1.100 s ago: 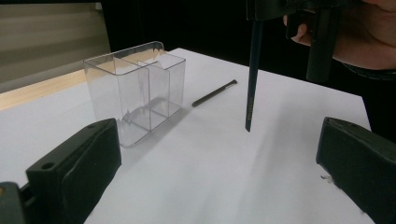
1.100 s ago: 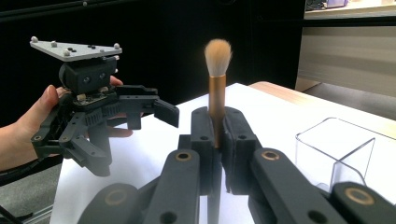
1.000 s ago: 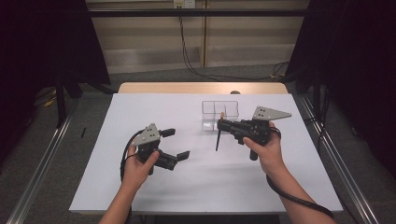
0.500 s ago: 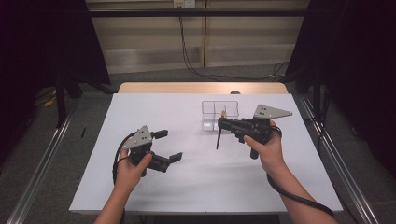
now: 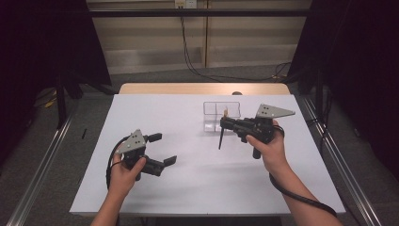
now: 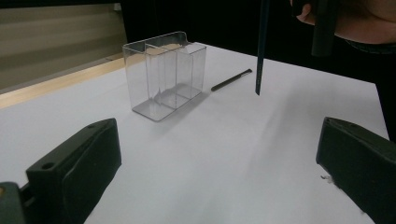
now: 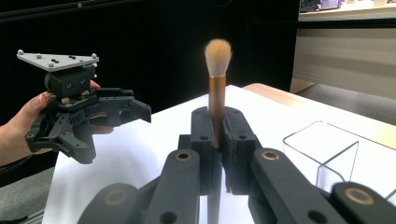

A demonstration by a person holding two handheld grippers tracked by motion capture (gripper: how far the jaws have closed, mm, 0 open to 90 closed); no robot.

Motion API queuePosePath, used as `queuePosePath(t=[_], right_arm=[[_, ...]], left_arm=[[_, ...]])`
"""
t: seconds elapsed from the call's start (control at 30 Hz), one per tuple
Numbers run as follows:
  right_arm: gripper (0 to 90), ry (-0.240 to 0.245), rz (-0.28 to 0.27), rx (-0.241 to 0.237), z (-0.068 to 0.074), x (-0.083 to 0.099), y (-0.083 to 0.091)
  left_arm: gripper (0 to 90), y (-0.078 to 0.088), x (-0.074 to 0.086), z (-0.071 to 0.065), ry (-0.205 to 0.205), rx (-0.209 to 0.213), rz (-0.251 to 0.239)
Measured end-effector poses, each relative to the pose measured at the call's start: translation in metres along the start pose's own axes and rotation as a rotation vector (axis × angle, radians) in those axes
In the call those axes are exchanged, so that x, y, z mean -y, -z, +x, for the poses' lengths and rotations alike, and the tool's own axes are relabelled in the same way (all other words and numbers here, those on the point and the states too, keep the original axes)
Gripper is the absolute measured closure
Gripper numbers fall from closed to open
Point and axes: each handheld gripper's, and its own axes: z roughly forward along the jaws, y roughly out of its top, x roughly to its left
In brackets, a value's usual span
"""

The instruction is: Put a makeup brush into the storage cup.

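While the right gripper (image 5: 225,125) is pinching a makeup brush (image 7: 217,93) by its copper ferrule, the jaws are standing pressed together on it, with the tan bristle tuft pointing up and the dark handle (image 5: 220,140) hanging down toward the tabletop. The brush is being carried clear of the surface, just in front of the clear organizer (image 5: 221,116) that is sitting near the far edge of the tabletop, right of its middle. Judging from its slim build, the brush is handling as a light, stiff thing: the handle and ferrule are rigid, while the tuft is soft and would splay or crush under the pads. The smooth ferrule is probably somewhat slippery, so a thin round shaft like this may be prone to swivelling in a flat two-pad grip. Taking it at the ferrule or upper handle, as now, is looking like the sound choice, since it keeps the bristles untouched. The organizer, thin-walled and transparent, is likely light enough to slide if bumped. A second dark stick (image 6: 231,80) is lying flat beside it. The left gripper (image 5: 165,148) is hovering near the near-left part of the tabletop, jaws spread wide and holding nothing.
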Motion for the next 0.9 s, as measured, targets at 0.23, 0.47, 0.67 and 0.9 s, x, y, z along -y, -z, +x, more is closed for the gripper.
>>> queuePosePath(t=[0.23,0.47,0.67,0.9], right_arm=[[84.4,0.002,0.0,0.001,-0.001,-0.001,0.0],[84.5,0.004,-0.003,0.007,-0.002,-0.002,0.002],[84.4,0.004,-0.006,0.011,-0.002,-0.002,0.002],[84.4,0.004,-0.007,0.011,-0.004,-0.003,0.001]], left_arm=[[0.0,0.008,0.002,0.003,-0.011,-0.014,-0.006],[0.0,0.017,0.005,0.005,-0.024,-0.027,-0.002],[0.0,0.026,0.01,0.007,-0.03,-0.045,0.009],[0.0,0.034,0.013,0.007,-0.034,-0.055,0.004]])
